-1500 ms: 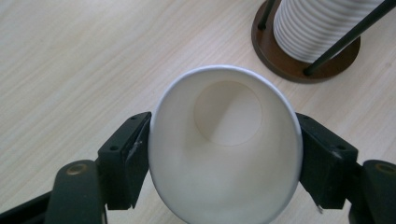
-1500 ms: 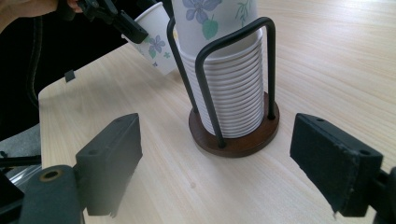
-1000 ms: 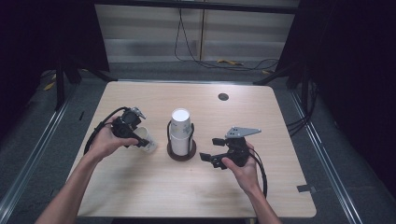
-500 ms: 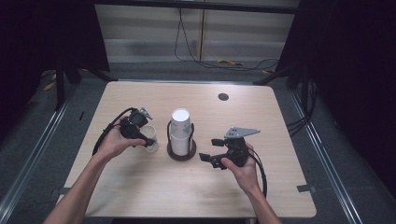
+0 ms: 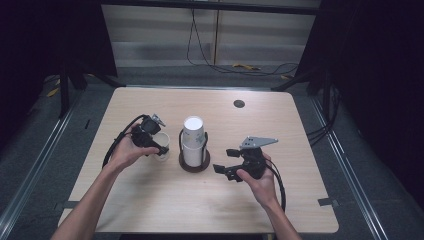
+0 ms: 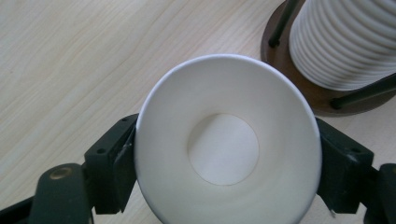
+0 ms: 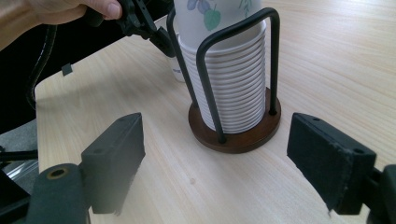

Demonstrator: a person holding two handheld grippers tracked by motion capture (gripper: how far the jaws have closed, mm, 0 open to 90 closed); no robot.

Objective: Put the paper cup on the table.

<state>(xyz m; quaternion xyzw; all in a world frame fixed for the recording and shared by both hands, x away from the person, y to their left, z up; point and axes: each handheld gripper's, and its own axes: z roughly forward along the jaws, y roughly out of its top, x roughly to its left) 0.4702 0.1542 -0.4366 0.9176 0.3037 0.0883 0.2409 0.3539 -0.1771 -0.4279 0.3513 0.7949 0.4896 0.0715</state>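
- High view: the left gripper (image 5: pixel 159 148) sits left of the table's (image 5: pixel 150 200) middle, held in the person's left hand (image 5: pixel 125 152), with its black cable looping out toward the left edge.
- A single white paper cup (image 5: pixel 161 149) stands upright on the table between this gripper's jaws, mouth up, just beside the cup holder and on its left.
- In the left gripper view the paper cup (image 6: pixel 229 149) is seen from above, with a black jaw close against its wall on either side. The jaws have just been opening, and it cannot be told whether the pads still press on the cup.
- At the middle of the table stands the cup holder (image 5: pixel 194 162): a round dark wooden base with black wire uprights, carrying a stack of cups (image 5: pixel 193 135) nested upside down. The top one has a leaf print, seen in the right gripper view.
- The right gripper (image 5: pixel 225 162) lies right of the holder, toward the near edge, in the person's right hand (image 5: pixel 260 180), pointing at the base.
- In the right gripper view its two jaws stand wide apart with nothing between them, near the cup holder (image 7: pixel 236 135) but clear of it.
- A small dark round hole (image 5: pixel 239 103) sits near the far edge, right of centre.
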